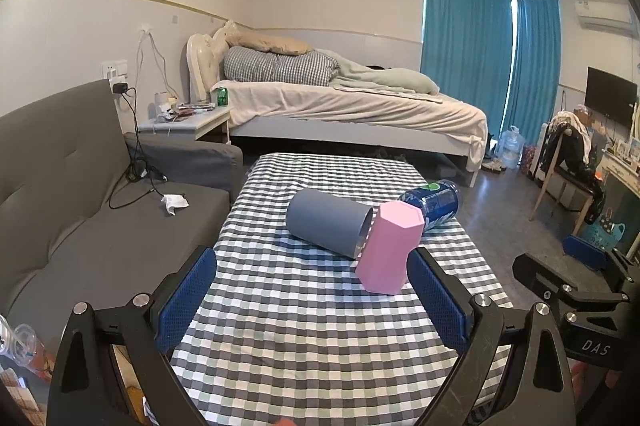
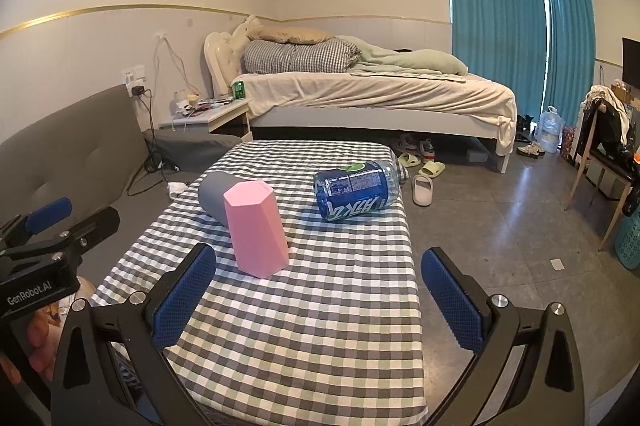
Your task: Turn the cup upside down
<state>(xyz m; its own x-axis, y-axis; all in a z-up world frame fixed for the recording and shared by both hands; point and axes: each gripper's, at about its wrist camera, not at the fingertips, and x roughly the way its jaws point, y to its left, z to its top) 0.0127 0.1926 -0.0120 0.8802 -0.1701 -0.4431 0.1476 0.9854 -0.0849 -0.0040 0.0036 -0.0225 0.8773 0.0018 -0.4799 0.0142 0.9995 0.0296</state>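
Observation:
A pink hexagonal cup (image 1: 390, 250) (image 2: 258, 230) stands on the checkered table (image 1: 312, 306) (image 2: 320, 306) with its closed end up. A grey cylindrical cup (image 1: 326, 222) (image 2: 214, 196) lies on its side just behind it, touching it. My left gripper (image 1: 312, 298) is open and empty, short of both cups; its right finger (image 1: 436, 302) is close beside the pink cup. My right gripper (image 2: 320, 298) is open and empty, with the pink cup ahead to its left. Each gripper shows at the edge of the other's view (image 1: 576, 282) (image 2: 44, 238).
A blue-labelled plastic bottle (image 1: 436, 202) (image 2: 356, 192) lies on its side at the table's far right. A grey sofa (image 1: 80, 206) runs along the left. A bed (image 2: 380, 98) stands behind; slippers (image 2: 424, 182) and bare floor lie right of the table.

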